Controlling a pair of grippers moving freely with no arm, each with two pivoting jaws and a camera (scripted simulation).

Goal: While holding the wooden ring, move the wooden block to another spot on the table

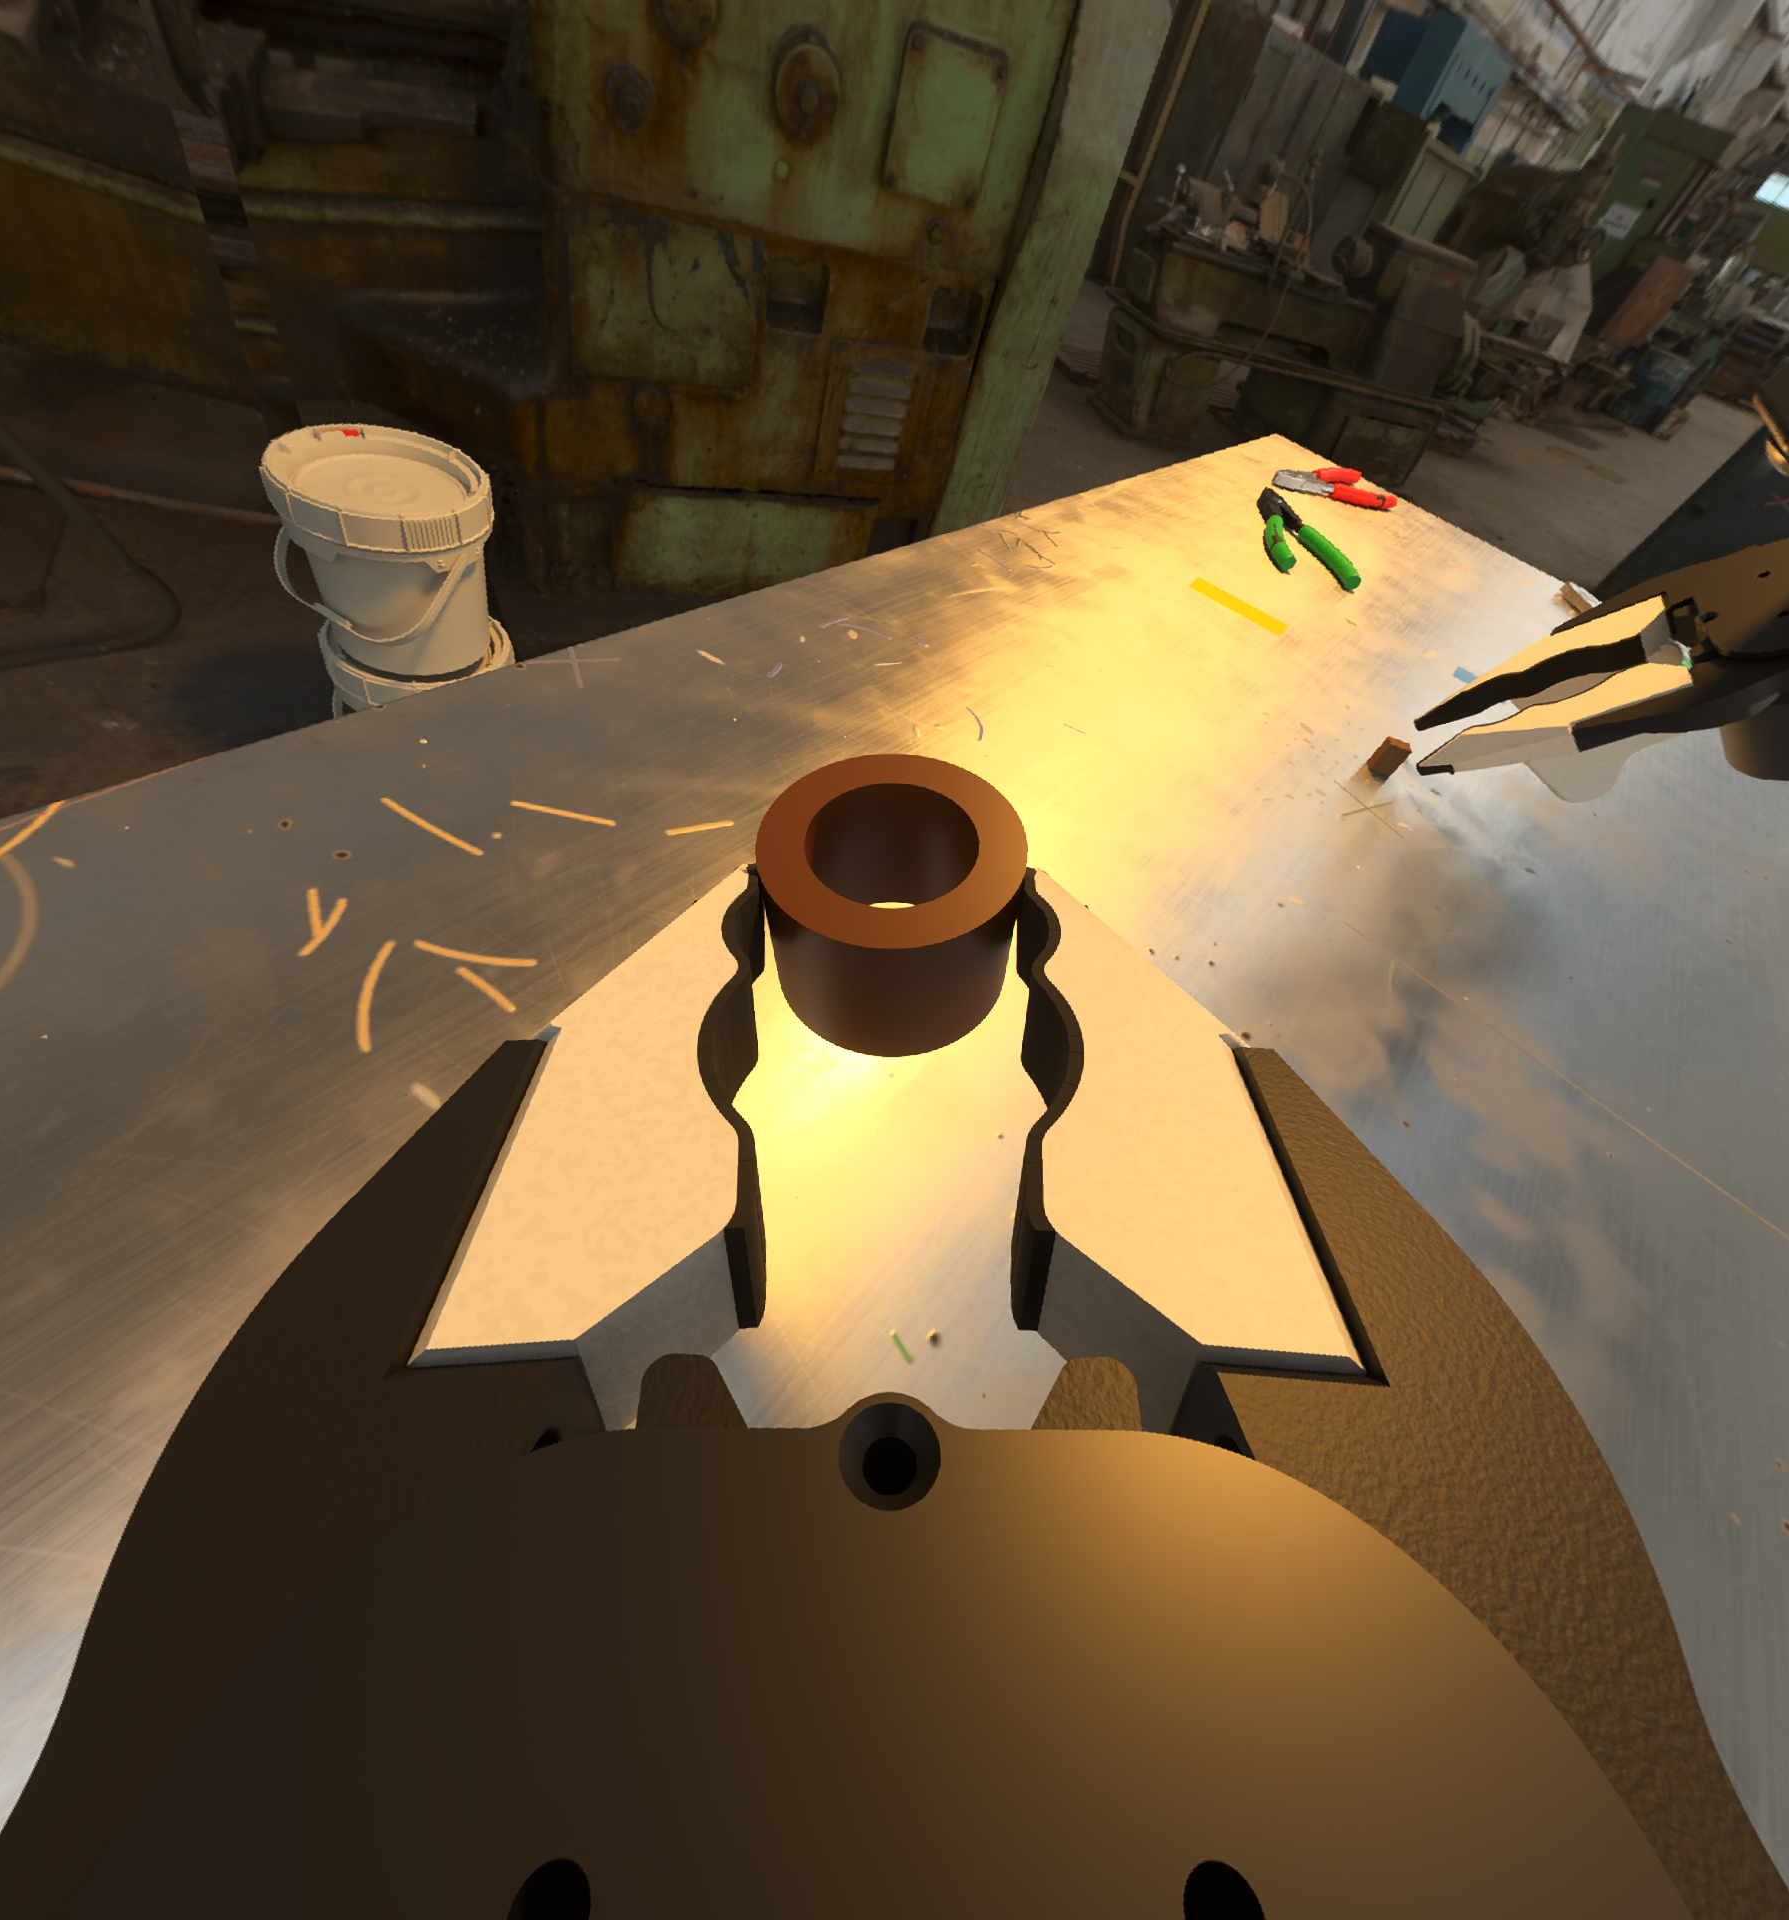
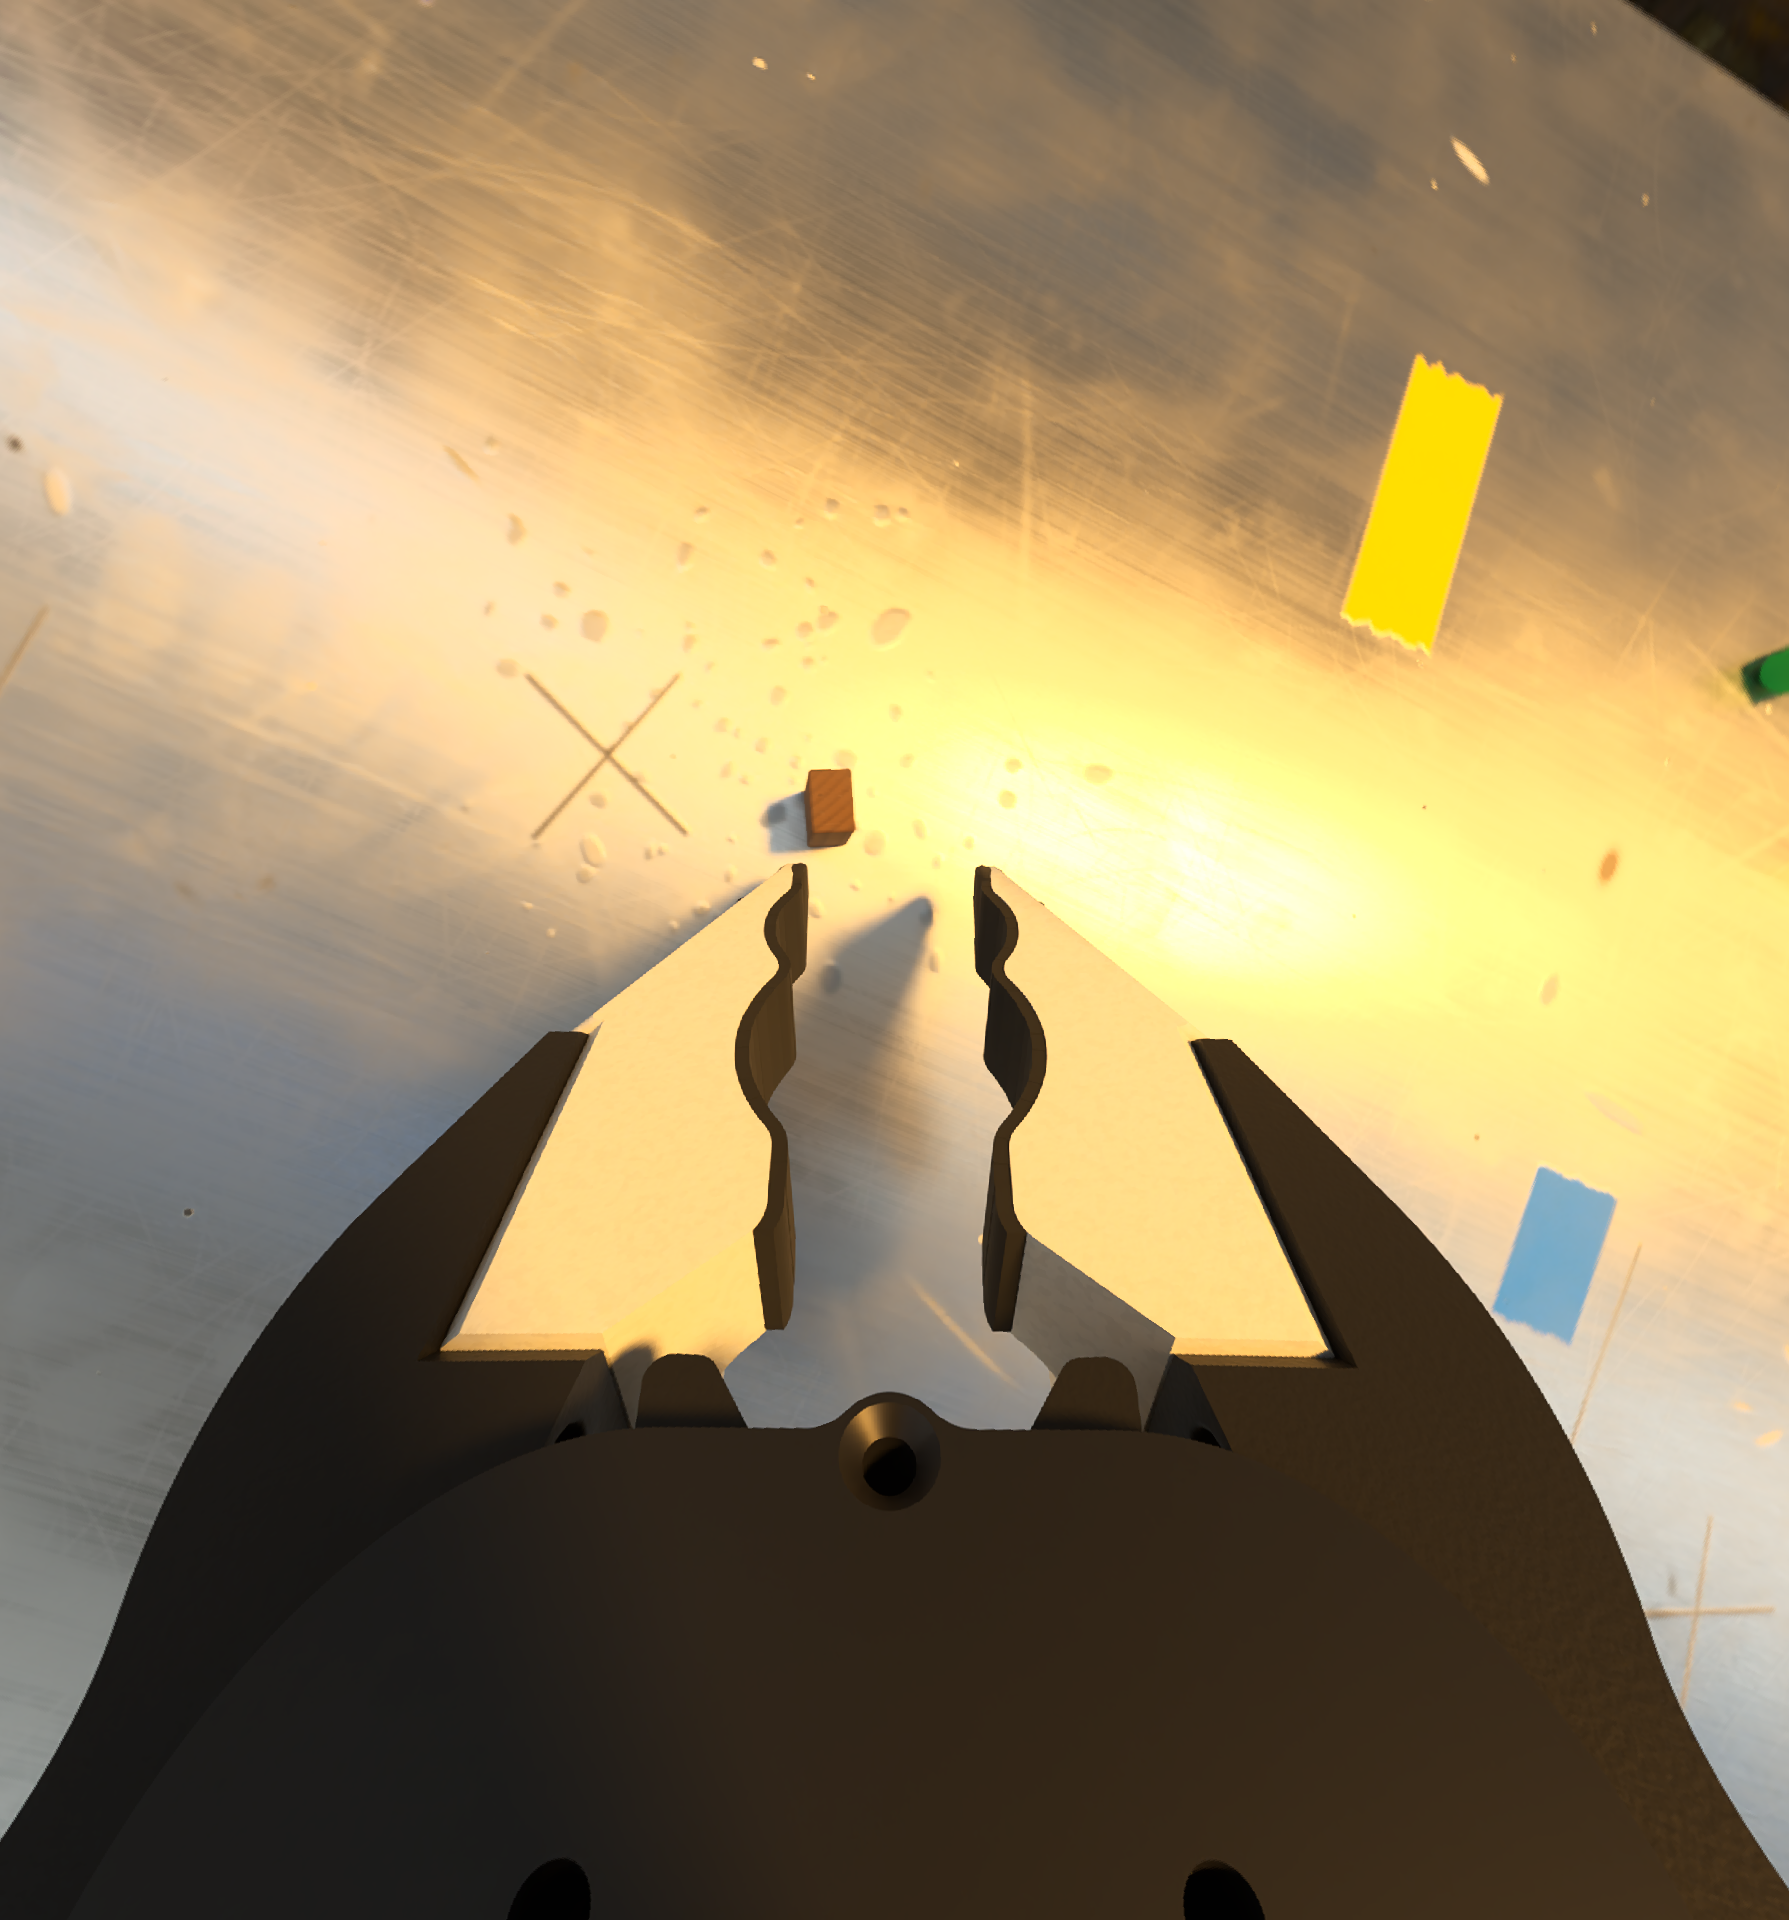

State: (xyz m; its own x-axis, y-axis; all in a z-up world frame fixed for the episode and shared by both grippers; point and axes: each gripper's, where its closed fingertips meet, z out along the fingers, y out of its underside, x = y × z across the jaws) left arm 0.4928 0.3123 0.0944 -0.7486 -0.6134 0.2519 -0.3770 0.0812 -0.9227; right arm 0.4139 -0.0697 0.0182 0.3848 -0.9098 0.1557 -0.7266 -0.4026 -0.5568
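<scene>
My left gripper (image 1: 890, 883) is shut on the wooden ring (image 1: 890, 904), a thick brown ring held upright between the fingertips above the metal table (image 1: 557, 1039). The wooden block (image 2: 830, 806) is a small brown block lying on the table just beyond my right gripper (image 2: 890, 873), slightly left of its left fingertip. The right gripper is open and empty, above the table. In the left wrist view the block (image 1: 1389, 756) lies at the right, with the right gripper (image 1: 1425, 744) close beside it.
Green-handled pliers (image 1: 1305, 545) and a red-handled tool (image 1: 1337, 486) lie at the table's far end. Yellow tape (image 2: 1422, 504) and blue tape (image 2: 1555, 1252) are stuck to the table. A white bucket (image 1: 386, 551) stands off the table's left edge.
</scene>
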